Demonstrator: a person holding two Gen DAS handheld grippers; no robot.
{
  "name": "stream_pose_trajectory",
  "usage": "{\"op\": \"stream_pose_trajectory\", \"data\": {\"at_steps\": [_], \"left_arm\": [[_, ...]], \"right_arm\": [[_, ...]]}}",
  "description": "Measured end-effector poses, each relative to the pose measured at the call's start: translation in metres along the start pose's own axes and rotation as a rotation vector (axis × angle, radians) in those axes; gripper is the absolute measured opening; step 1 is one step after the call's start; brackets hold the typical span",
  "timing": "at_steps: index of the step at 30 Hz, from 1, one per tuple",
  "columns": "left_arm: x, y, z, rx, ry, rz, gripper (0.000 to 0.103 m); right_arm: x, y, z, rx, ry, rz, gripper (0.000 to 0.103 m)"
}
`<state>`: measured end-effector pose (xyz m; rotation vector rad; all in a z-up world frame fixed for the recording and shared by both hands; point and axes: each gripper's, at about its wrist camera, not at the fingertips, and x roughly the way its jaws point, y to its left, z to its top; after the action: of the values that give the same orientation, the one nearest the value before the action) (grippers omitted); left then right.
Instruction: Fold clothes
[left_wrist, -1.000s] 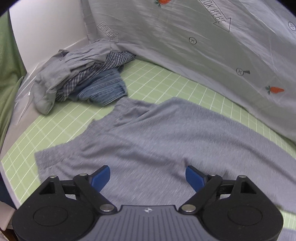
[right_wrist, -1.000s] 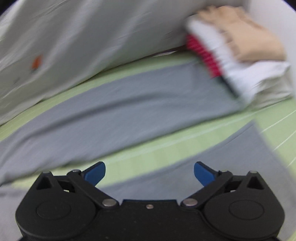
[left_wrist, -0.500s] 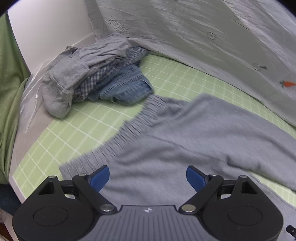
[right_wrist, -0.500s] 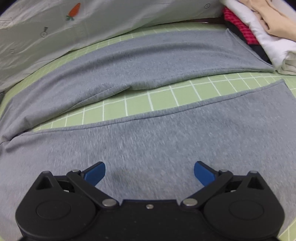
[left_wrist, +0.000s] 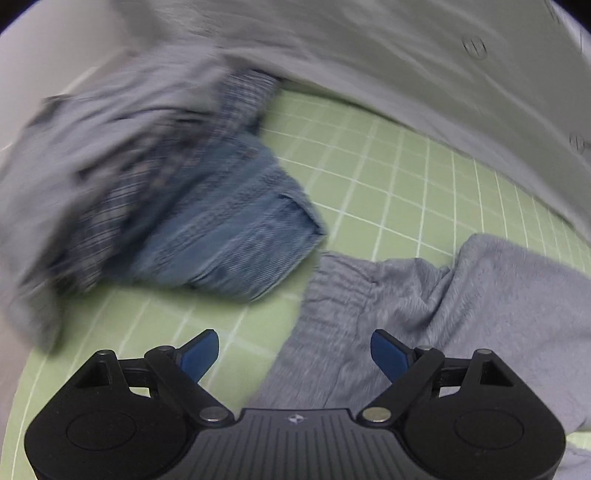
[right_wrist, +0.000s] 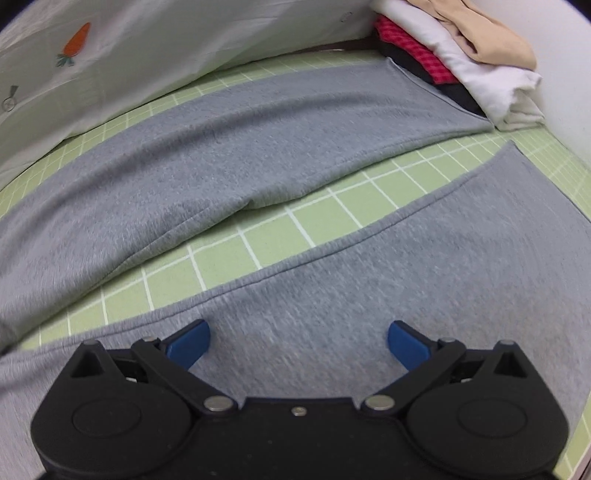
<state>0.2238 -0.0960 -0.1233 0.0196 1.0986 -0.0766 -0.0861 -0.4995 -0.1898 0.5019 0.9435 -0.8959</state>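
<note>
Both tools released above your grey trousers.
Your left tool (left_wrist: 291, 354) hangs over the gathered waistband; your right tool (right_wrist: 299, 347) over the near leg. Grey trousers (right_wrist: 258, 147) lie flat along the green grid mat (right_wrist: 325, 214), legs running towards the folded pile (right_wrist: 461, 62).

No words, numbers or brand names can be read anywhere. The pale printed sheet (right_wrist: 155, 55) carries only pictures: an orange carrot (right_wrist: 75, 42) at ten o'clock in the right wrist view, a small round symbol (right_wrist: 9, 99) at nine o'clock below it, and in the left wrist view two blurred circle marks (left_wrist: 474, 46) at one and two o'clock. The left gripper's body (left_wrist: 295, 448) bears a tiny emblem (left_wrist: 294, 418), not legible, at six o'clock.
</note>
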Motion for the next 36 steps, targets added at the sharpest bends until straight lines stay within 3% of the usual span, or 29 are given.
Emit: {"op": "stream_pose_trajectory", "data": {"at_steps": [2, 5, 6, 8, 12, 14, 15, 19, 21, 26, 30, 36], "left_arm": [[0.012, -0.006, 0.002, 0.019, 0.004, -0.013, 0.087], [0.021, -0.010, 0.001, 0.008, -0.001, -0.027, 0.066], [0.019, -0.012, -0.001, 0.006, -0.025, -0.014, 0.047], [0.015, -0.013, -0.003, -0.004, -0.056, -0.013, 0.030], [-0.009, -0.005, 0.000, -0.045, -0.165, 0.012, 0.025], [-0.022, 0.001, 0.003, -0.057, -0.232, 0.045, 0.028], [-0.025, 0.003, 0.005, -0.059, -0.232, 0.044, 0.038], [-0.046, 0.000, 0.001, 0.013, -0.230, 0.059, 0.055], [-0.063, -0.002, -0.007, 0.038, -0.250, 0.069, 0.084], [-0.109, -0.007, -0.049, 0.001, -0.266, 0.018, 0.090], [-0.139, -0.028, -0.092, -0.009, -0.244, 0.007, 0.093], [-0.171, -0.076, -0.150, -0.041, -0.224, -0.007, 0.093]], "right_arm": [[0.001, 0.002, 0.002, 0.005, 0.011, -0.002, 0.103], [0.002, 0.004, 0.006, 0.012, 0.024, -0.007, 0.103], [0.003, 0.005, 0.006, 0.016, 0.026, -0.009, 0.103], [0.003, 0.007, 0.006, 0.020, 0.024, -0.013, 0.103], [0.002, 0.007, 0.005, 0.015, 0.019, -0.011, 0.103], [0.002, 0.006, 0.005, 0.010, 0.017, -0.008, 0.103], [0.002, 0.006, 0.004, 0.009, 0.014, -0.006, 0.103], [0.001, 0.005, 0.003, -0.007, 0.002, 0.004, 0.103], [0.000, 0.003, 0.002, -0.026, 0.002, 0.018, 0.103], [-0.007, -0.007, -0.005, -0.111, 0.002, 0.117, 0.103], [-0.026, -0.040, -0.012, -0.041, -0.032, 0.243, 0.103], [-0.045, -0.114, -0.005, -0.037, -0.093, 0.224, 0.103]]}}
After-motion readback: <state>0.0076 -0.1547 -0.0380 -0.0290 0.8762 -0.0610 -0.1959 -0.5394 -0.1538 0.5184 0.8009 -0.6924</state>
